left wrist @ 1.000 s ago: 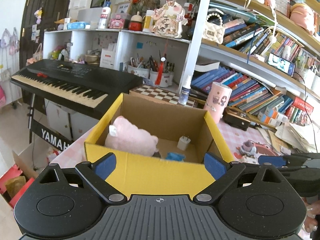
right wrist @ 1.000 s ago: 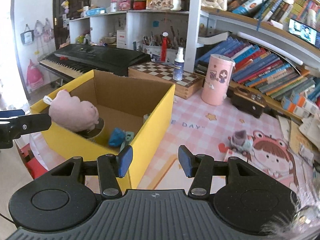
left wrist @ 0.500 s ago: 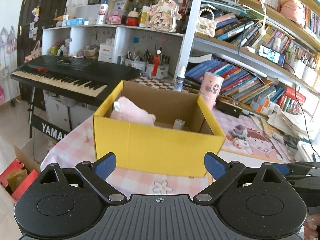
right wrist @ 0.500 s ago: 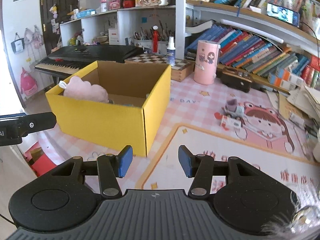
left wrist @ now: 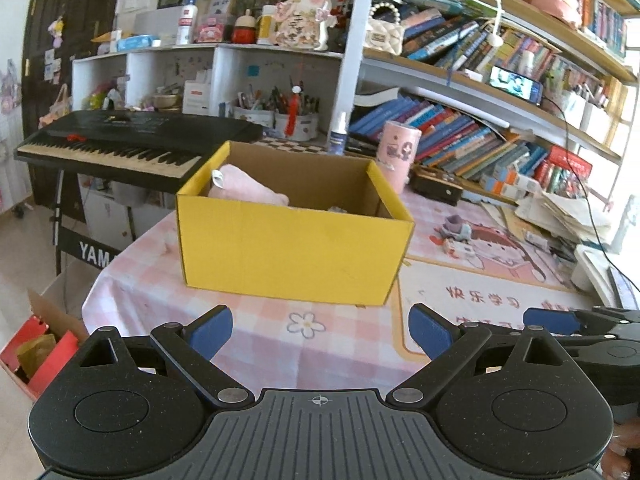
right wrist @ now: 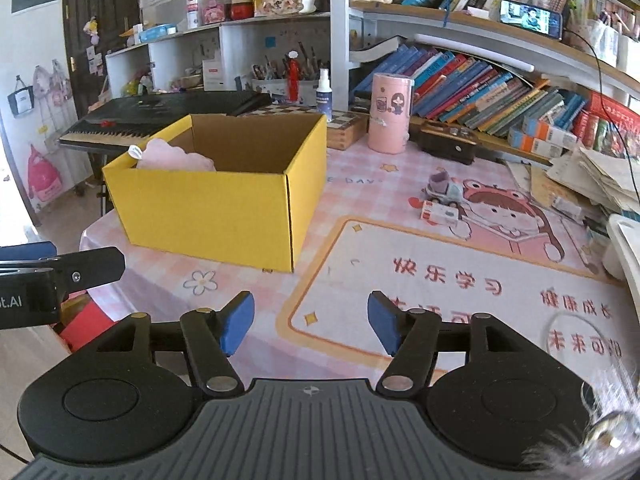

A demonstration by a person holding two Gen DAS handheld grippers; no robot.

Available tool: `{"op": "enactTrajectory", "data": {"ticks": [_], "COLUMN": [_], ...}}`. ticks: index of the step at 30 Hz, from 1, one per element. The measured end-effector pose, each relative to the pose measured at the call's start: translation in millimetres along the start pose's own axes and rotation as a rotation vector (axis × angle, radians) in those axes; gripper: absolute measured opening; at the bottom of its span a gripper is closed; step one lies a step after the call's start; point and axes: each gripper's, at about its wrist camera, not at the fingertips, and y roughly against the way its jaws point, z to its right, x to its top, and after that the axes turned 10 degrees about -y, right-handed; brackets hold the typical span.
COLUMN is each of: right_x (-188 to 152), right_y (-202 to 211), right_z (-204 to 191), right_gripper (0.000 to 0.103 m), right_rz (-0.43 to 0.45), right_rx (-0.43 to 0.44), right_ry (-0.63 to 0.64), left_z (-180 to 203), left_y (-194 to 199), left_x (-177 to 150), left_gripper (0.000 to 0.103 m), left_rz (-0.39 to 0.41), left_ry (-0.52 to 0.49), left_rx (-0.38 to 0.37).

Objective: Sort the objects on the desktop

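Compared with a second ago, the yellow box [left wrist: 294, 248] is seen from farther off in both views, its whole front wall now in sight where only the rim and inside were framed before. The right tongs, narrowly parted then, are set wider now.

At the far left a black keyboard [left wrist: 132, 142] is seen on its stand beyond the bench [left wrist: 256, 332], which is covered with a pink checked cloth. The yellow box is placed on the left part of the bench, and a pink plush toy [right wrist: 174, 158] is lodged inside it against the left wall. A pink cylinder [right wrist: 390, 114] is stood behind the box, near the bookshelves [right wrist: 480, 84]. To the right, on a cartoon mat [right wrist: 460, 276], a small toy car [right wrist: 442, 190] and a small white and red packet [right wrist: 438, 213] are left lying close together, well apart from the box.

The left tongs [left wrist: 320, 332] are spread wide over the cloth in front of the box, with nothing between the pads. The right tongs [right wrist: 311, 322] are being opened, about half spread, above the mat's edge; nothing is held or touched.
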Motion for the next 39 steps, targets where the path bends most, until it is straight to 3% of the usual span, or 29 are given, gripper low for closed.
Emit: {"op": "enactTrajectory", "data": {"ticks": [9, 17, 39], "right_x": [-17, -25, -28], "right_y": [14, 25, 36], "right_z": [-2, 6, 55], "right_gripper": [0.076, 0.078, 0.089], "right_rz": [-0.01, -0.005, 0.002], "right_rx": [-0.049, -0.104, -0.222], "right_ry": [0.011, -0.004, -0.116], "left_z": [8, 13, 64], "left_y": [6, 3, -21], "left_x": [-10, -13, 1], "left_gripper": [0.097, 0.103, 0.103], "left_rz": [-0.018, -0.031, -0.038], "left_ry": [-0.006, 0.018, -0.1], "left_rx": [-0.039, -0.086, -0.204]}}
